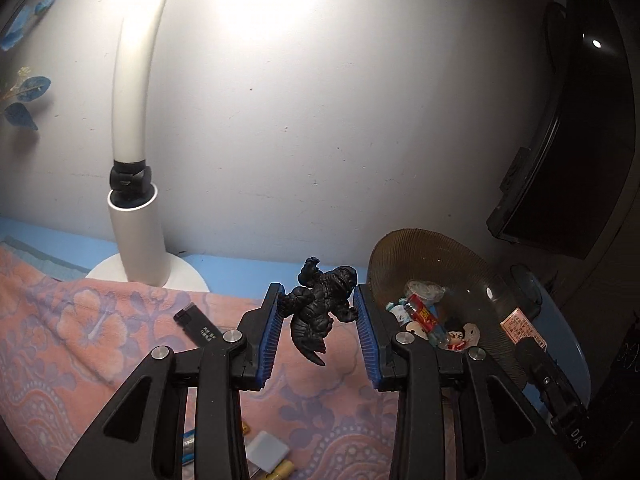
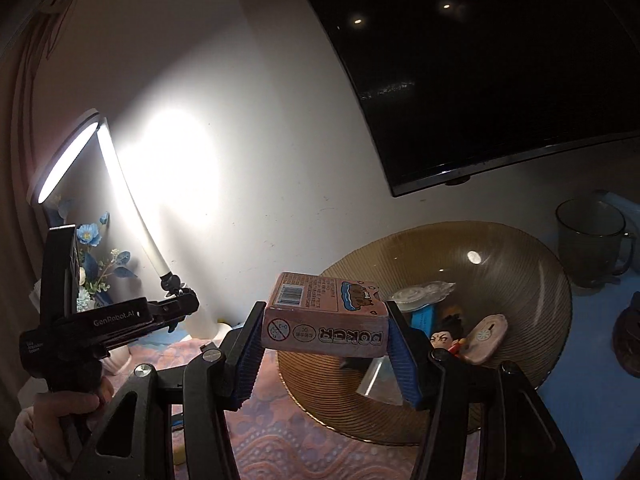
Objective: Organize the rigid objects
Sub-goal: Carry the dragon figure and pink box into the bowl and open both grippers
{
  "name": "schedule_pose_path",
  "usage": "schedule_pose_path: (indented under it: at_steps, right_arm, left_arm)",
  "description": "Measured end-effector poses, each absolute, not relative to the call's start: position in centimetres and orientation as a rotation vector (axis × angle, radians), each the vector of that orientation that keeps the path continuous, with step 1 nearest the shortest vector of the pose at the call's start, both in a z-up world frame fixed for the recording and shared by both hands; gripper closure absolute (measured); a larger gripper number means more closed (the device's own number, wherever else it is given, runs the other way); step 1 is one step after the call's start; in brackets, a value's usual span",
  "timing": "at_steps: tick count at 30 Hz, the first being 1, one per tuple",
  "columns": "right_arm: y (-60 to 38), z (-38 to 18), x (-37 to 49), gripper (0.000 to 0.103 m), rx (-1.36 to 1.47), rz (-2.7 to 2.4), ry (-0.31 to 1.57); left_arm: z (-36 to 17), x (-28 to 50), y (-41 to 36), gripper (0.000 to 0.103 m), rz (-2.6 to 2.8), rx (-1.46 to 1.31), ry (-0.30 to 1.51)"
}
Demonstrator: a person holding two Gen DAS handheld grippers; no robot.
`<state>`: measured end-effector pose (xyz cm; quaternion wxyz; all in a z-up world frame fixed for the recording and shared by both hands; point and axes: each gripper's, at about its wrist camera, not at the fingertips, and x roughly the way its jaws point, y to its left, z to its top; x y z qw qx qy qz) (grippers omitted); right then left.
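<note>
My left gripper [image 1: 318,314] is shut on a black monster figurine [image 1: 320,304] and holds it above the pink floral cloth [image 1: 80,332], just left of the brown ribbed glass bowl [image 1: 432,248]. My right gripper [image 2: 326,332] is shut on a pink printed box [image 2: 324,316] and holds it over the near left rim of the same bowl [image 2: 520,264]. The bowl holds several small toys and a red packet [image 1: 420,312]. The left gripper's body [image 2: 100,324] shows at the left of the right wrist view.
A white desk lamp [image 1: 136,236] stands at the back left. A black lighter [image 1: 196,324] and small items [image 1: 266,452] lie on the cloth. A dark monitor [image 2: 500,60] hangs over the bowl. A glass mug [image 2: 592,244] stands at the right. Blue flowers [image 2: 96,264] are at the left.
</note>
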<state>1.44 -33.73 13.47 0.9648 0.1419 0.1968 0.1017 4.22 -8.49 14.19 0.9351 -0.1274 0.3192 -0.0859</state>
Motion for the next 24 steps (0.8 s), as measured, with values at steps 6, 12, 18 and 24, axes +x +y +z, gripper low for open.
schedule_pose_path:
  at_steps: [6,12,18,24]
  right_arm:
    - [-35.4,12.4,2.1,0.048,0.222,0.048,0.451]
    - [-36.2,11.7,2.6,0.028,0.195,-0.009,0.473]
    - [-36.4,11.8,2.3,0.000,0.174,-0.053,0.470]
    - [-35.4,11.8,2.4,0.000,0.148,-0.011,0.475]
  left_arm:
    - [14.8,8.6,-17.1,0.071,-0.371,-0.202,0.686]
    - [14.0,11.8,-25.5,0.022,-0.606,-0.134,0.785]
    - [13.0,12.3,-27.5,0.006,-0.554,-0.067,0.859]
    - [13.6,12.4,-23.5,0.006,-0.478,-0.099,0.858]
